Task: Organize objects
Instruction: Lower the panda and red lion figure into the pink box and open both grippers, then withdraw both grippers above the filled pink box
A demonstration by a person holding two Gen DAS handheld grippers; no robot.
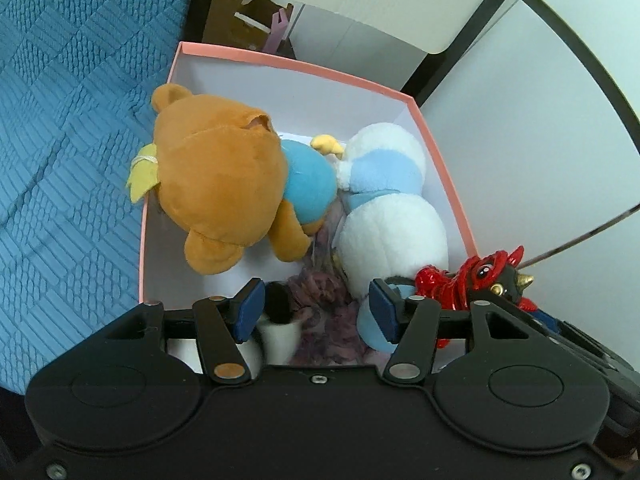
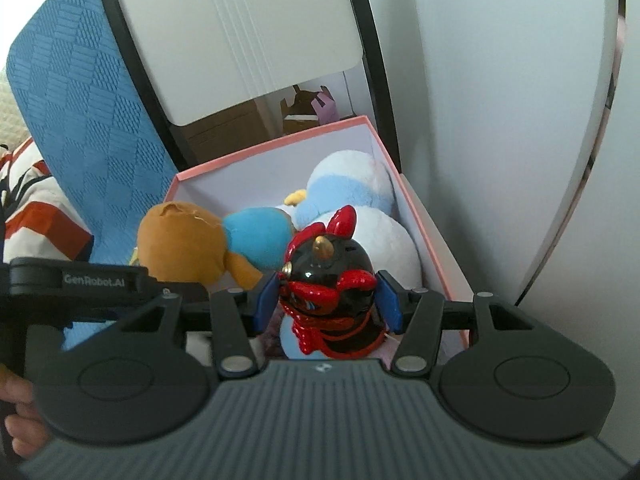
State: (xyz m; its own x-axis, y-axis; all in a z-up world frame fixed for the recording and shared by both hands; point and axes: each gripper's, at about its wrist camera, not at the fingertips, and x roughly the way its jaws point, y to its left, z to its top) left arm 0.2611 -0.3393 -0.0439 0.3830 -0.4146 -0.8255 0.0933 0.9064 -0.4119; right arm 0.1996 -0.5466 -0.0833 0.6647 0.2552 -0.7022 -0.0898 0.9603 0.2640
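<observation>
Beside a blue quilted bed cover [image 1: 60, 128], a pink-rimmed box [image 1: 444, 168] holds a brown plush bear [image 1: 216, 184] and a white-and-blue plush toy [image 1: 392, 216].
Pinched between the right gripper [image 2: 326, 306] pads, a glossy red-and-black figurine [image 2: 332, 284] hangs over the box's near end; the left gripper [image 1: 316, 308], spread wide and holding nothing, hovers just beside it above purple fabric [image 1: 324, 320].
</observation>
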